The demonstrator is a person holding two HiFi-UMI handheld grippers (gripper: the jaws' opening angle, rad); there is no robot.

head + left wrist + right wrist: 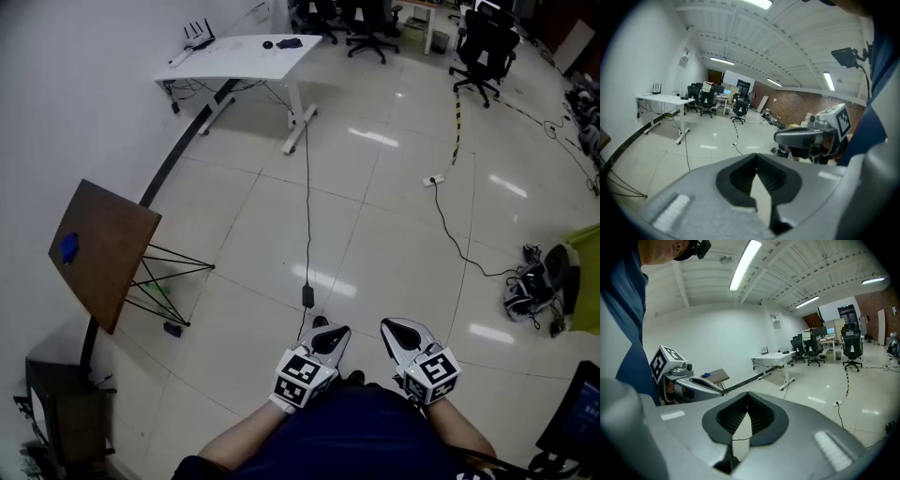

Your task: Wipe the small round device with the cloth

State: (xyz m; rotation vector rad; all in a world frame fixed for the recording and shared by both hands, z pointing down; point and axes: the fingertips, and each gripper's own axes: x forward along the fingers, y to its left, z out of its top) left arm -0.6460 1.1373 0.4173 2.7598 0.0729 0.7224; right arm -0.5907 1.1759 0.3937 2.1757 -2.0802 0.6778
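- While I stand on the tiled floor [375,225], head view: my left gripper [322,330] and right gripper [397,330] sit side by side, close to my body, low centre of frame, both pointing fwd.
- Far left by the wall is a small brown table [103,246], well apart from both grippers. A blue object [68,247] lies on its top near the left edge. It's too small to tell if it's the cloth or the round device.
- Top of frame: a white desk [246,49] w/ a router [197,35] on its left end, and office chairs [373,28] beyond. A black cable [307,187] runs from the desk down to an adapter [307,296] on the floor, in frame just above my left gripper.
- Left gripper view: my jaws are pressed together, pads meeting at the tips, nothing btwn them. The right gripper shows at right w/ its marker cube [841,119].
- Right gripper view: same here, jaws closed tight and empty. The left gripper shows at left, w/ the small brown table and blue object behind it. Desk and chairs are further back, right of centre.
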